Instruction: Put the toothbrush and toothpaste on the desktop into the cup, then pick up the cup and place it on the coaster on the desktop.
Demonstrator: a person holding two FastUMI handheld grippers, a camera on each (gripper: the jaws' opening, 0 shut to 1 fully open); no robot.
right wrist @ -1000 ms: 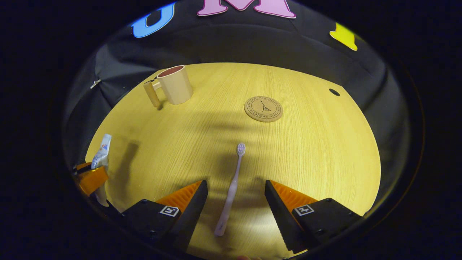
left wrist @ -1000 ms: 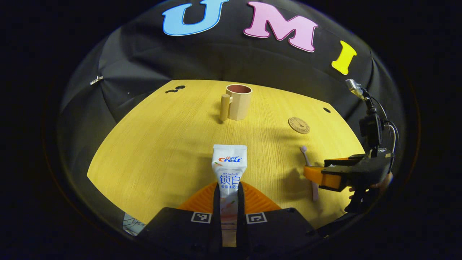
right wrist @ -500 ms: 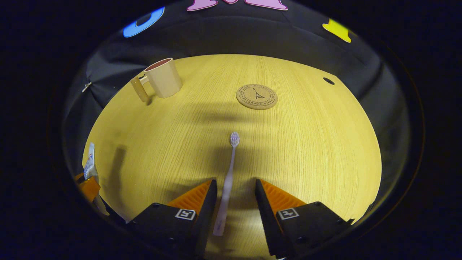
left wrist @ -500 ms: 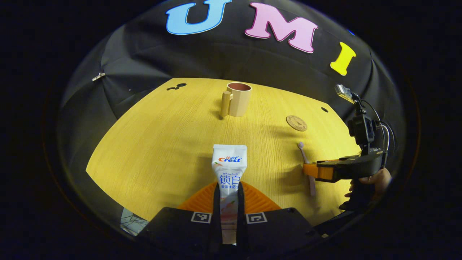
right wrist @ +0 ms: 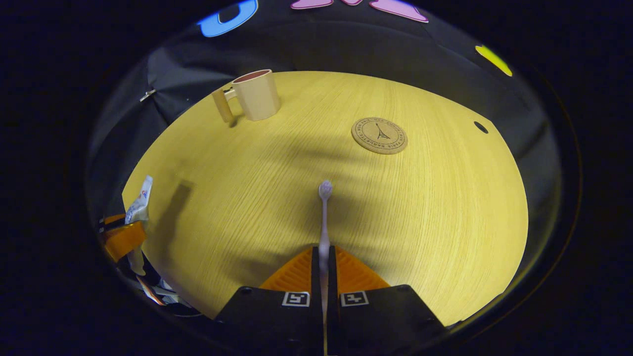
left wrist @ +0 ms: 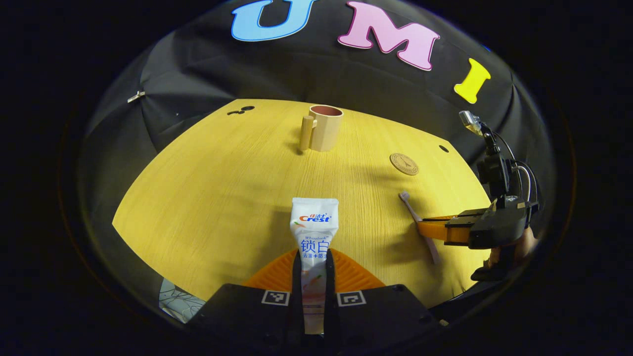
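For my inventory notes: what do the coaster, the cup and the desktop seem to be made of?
Coaster: probably cork, matte tan with a dark printed design. Cup: likely matte plastic, smooth beige outside, reddish inside. Desktop: pale wood or wood-look laminate, with fine straight grain lines.

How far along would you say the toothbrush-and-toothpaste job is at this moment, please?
Both picks look done: the left gripper is shut on the toothpaste, the right gripper on the toothbrush. The cup looks empty and stands apart from the coaster, so loading and placing remain.

one cup [left wrist: 325, 127], one coaster [left wrist: 404, 163], one toothbrush [right wrist: 324, 217], one toothpaste [left wrist: 314, 237]
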